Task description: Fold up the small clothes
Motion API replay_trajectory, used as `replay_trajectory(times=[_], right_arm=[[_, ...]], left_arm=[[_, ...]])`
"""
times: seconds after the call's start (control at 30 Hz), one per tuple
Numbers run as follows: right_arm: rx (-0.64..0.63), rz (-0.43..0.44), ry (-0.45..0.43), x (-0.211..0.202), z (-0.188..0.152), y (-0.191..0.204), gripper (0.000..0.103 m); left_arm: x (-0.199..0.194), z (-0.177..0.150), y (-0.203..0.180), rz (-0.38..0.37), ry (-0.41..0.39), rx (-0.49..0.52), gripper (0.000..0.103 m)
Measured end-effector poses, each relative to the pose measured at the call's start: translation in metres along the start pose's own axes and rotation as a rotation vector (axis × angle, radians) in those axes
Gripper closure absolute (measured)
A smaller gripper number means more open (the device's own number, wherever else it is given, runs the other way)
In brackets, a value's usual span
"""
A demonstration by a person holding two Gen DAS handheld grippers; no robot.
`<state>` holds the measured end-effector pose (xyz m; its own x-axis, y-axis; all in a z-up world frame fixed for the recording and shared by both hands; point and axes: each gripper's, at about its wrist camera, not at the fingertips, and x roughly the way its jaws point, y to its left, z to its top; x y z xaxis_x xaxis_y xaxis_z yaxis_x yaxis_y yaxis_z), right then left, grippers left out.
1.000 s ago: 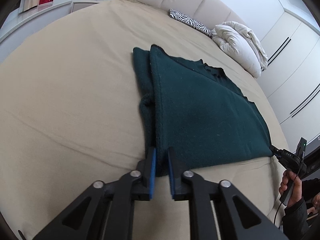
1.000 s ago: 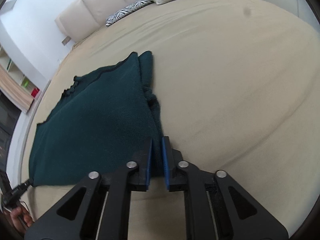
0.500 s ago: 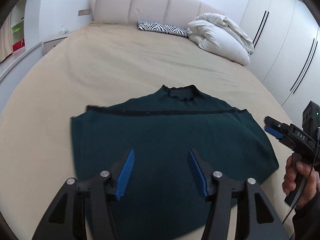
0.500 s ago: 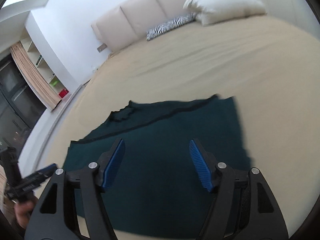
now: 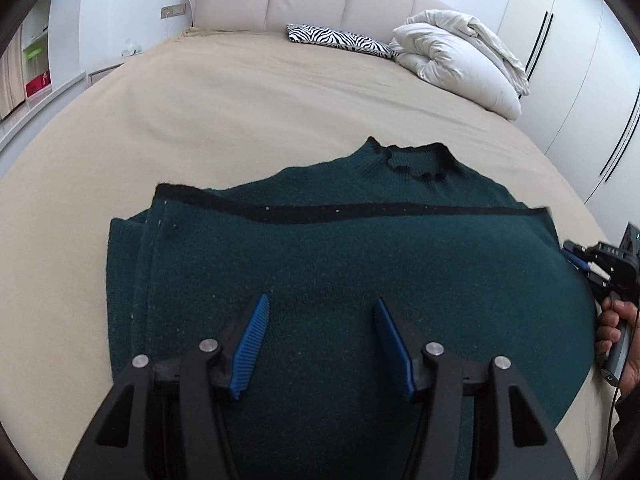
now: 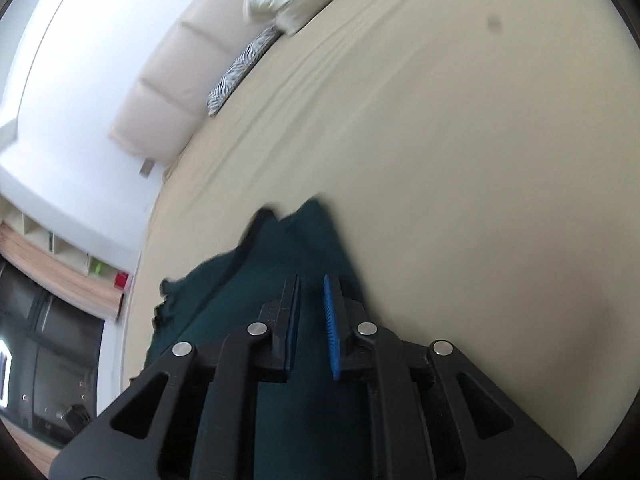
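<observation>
Knitwear: dark green sweater, soft, limp, best pinched at its edges; left claw agape, empty; right claw, lower centre, just narrowed, nothing visibly clamped.

Only legible text: white letters, likely "DAS", on black body of right gripper at right edge of left wrist view. Right wrist view blurred, no readable text.

Bright even daylight, fisheye-bent edges, right wrist view motion-blurred (left sharp)
</observation>
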<state>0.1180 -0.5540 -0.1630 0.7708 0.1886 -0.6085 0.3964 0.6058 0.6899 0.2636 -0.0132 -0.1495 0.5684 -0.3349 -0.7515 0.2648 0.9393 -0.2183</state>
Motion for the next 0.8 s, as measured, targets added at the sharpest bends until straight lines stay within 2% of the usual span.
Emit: replay_trajectory(times=[0.03,0.07,0.17,0.2,0.27,0.37,0.47,0.6,0.67,0.8], right_arm=[[0.043,-0.061,-0.016,-0.009,0.004,-0.011,0.089],[0.064,-0.084,-0.038,-0.018,0.006,-0.018,0.089],[-0.008,-0.165,-0.103,-0.049,-0.001,-0.001,0.085],[-0.047,-0.137,-0.105,-0.056,-0.008,0.014,0.085],[-0.134,-0.053,-0.083,-0.061,-0.029,0.052,0.083],[-0.290,0.085,0.080,-0.038,-0.084,0.121,0.072],[-0.366,0.200,0.278,0.001,-0.149,0.166,0.070],[-0.372,0.194,0.454,0.050,-0.208,0.179,0.070],[-0.380,0.217,0.408,0.051,-0.209,0.175,0.071],[-0.340,0.149,0.338,0.029,-0.177,0.141,0.074]], left_arm=[[-0.001,-0.001,0.002,-0.010,-0.002,-0.008,0.045],[-0.004,-0.002,0.004,-0.016,-0.001,-0.017,0.045],[-0.022,-0.008,0.002,0.020,0.004,-0.013,0.044],[-0.029,-0.012,0.000,0.042,0.002,-0.007,0.044],[-0.042,-0.021,-0.004,0.079,-0.009,-0.007,0.033],[-0.056,-0.037,-0.013,0.136,-0.029,0.015,0.021],[-0.057,-0.049,-0.021,0.184,-0.012,0.058,0.014],[-0.050,-0.057,-0.029,0.246,0.017,0.114,0.009],[-0.050,-0.057,-0.029,0.238,0.016,0.110,0.004],[-0.048,-0.058,-0.027,0.232,0.010,0.092,0.001]])
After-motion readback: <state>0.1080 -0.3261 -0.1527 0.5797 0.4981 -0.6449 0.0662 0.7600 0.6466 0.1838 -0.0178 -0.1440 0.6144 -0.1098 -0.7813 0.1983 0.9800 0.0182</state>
